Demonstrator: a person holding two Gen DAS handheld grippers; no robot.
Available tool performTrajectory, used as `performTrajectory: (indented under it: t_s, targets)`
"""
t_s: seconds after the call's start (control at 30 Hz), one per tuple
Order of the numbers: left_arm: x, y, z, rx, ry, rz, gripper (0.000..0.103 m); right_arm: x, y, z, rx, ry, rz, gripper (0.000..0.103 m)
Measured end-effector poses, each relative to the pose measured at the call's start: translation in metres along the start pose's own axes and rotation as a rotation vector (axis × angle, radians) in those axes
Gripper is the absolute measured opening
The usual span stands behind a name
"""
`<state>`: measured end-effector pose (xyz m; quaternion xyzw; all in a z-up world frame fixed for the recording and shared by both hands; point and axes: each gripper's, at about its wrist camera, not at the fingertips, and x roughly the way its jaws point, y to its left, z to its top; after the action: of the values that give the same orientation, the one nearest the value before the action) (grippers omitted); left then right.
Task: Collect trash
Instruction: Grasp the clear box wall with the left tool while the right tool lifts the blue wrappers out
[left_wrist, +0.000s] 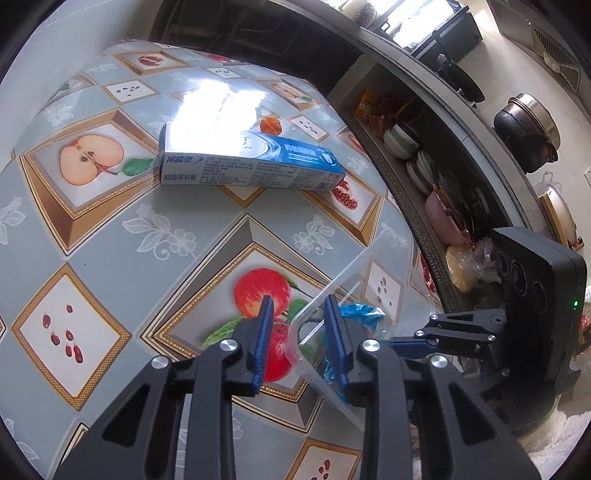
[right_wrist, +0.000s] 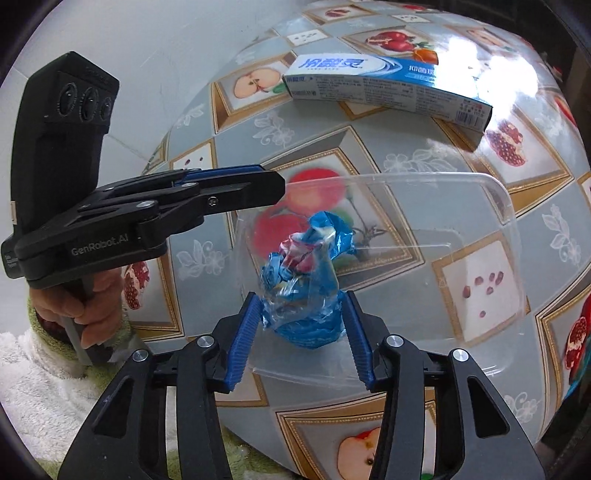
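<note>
A clear plastic container (right_wrist: 480, 181) stands on the fruit-patterned tablecloth (left_wrist: 110, 258). A crumpled blue wrapper (right_wrist: 303, 280) sits inside it between the fingers of my right gripper (right_wrist: 301, 314). Its edges reach both blue pads without looking squeezed, so this gripper reads as open. My left gripper (left_wrist: 299, 310) is open and straddles the container's near corner (left_wrist: 343, 273), one finger outside the wall and one inside, with a gap showing. Behind that finger lies the wrapper (left_wrist: 364, 314). A blue and white toothpaste box (left_wrist: 258, 162) lies flat farther back on the table.
A small orange scrap (left_wrist: 270, 124) lies just beyond the box. Right of the table a shelf holds stacked bowls (left_wrist: 402, 140) and plates, with a dark pot (left_wrist: 524, 129) on the counter above. A hand (right_wrist: 92, 310) holds the left gripper's handle at the table's edge.
</note>
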<state>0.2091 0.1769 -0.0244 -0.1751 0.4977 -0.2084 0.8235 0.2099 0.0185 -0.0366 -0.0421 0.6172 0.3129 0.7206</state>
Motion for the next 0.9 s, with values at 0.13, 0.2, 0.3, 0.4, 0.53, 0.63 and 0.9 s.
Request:
performTrajectory:
  t_s: [0.13, 0.2, 0.3, 0.4, 0.53, 0.63, 0.9]
  targets:
    - [0.002, -0.002, -0.001, 0.009, 0.010, 0.001, 0.024, 0.005, -0.002, 0.001, 0.032, -0.009, 0.009, 0.039]
    - [0.002, -0.002, -0.002, 0.011, 0.012, 0.002, 0.023, 0.003, -0.005, 0.000, 0.054, -0.021, 0.019, 0.037]
    - [0.002, -0.001, -0.001, 0.007, 0.012, 0.000, 0.023, 0.000, -0.008, 0.000, 0.083, -0.044, 0.034, 0.027]
    - [0.000, -0.001, 0.000, 0.008, 0.007, 0.004, 0.023, -0.009, -0.010, -0.004, 0.102, -0.072, 0.033, 0.020]
    - [-0.003, -0.005, 0.003, 0.034, -0.013, 0.019, 0.023, -0.031, -0.016, -0.013, 0.133, -0.129, 0.048, 0.018]
    - [-0.003, -0.015, 0.008, 0.088, -0.021, 0.043, 0.023, -0.052, -0.022, -0.023, 0.168, -0.185, 0.053, 0.017]
    - [0.026, -0.056, 0.018, 0.350, 0.038, 0.149, 0.034, -0.101, -0.050, -0.053, 0.294, -0.336, 0.072, 0.017]
